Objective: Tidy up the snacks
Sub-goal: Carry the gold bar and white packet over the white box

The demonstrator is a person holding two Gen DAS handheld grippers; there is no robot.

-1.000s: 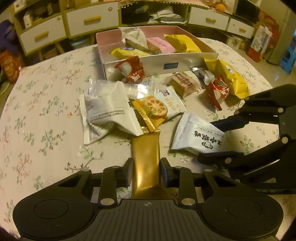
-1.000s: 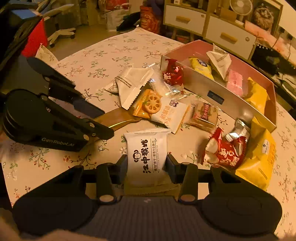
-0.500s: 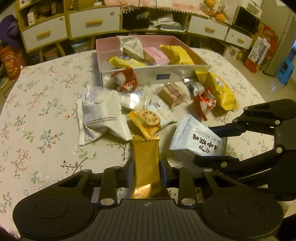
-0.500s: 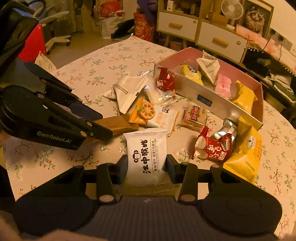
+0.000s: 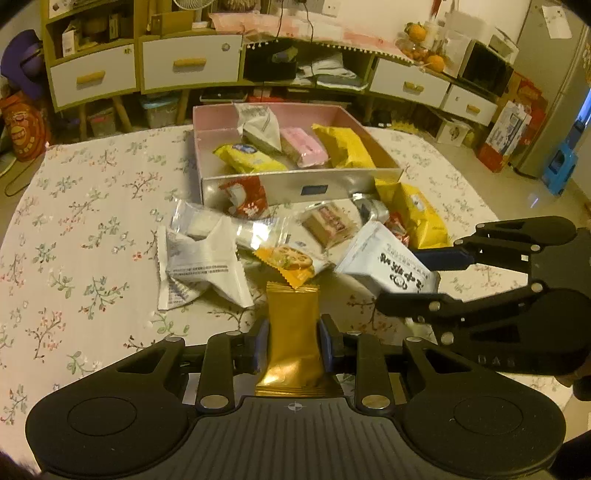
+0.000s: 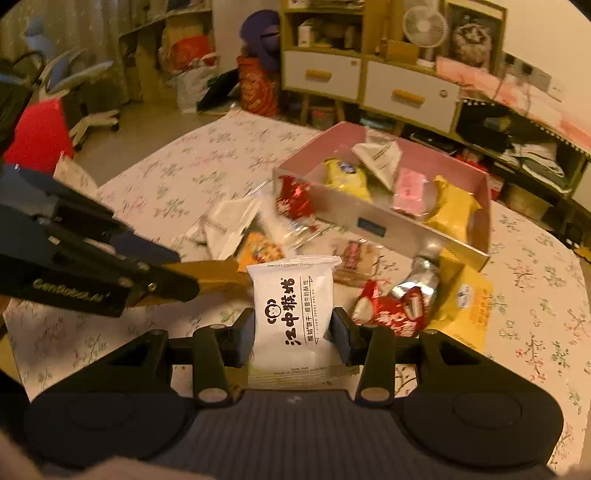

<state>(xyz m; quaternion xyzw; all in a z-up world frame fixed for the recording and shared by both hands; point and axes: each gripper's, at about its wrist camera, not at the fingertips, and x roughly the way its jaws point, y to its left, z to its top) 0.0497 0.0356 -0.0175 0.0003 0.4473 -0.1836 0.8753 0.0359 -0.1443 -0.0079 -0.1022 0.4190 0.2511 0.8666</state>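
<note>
While both tools (image 5: 293,349) (image 6: 293,334) grip packets (image 5: 293,328) (image 6: 291,314) — seemingly lifted — box (image 5: 295,188) waits.

Floral tablecloth (image 5: 92,229), drawer unit (image 5: 188,66) behind, fan (image 6: 421,26) & oranges (image 5: 428,59) on top.

Both wrist cameras look down along their fingers, close above the tabletop (image 5: 92,229), sharing the box (image 5: 295,184) (image 6: 388,225).

red packet (image 5: 245,195) half behind box wall (image 5: 288,188), left tool (image 6: 162,275) motion-blurred
</note>
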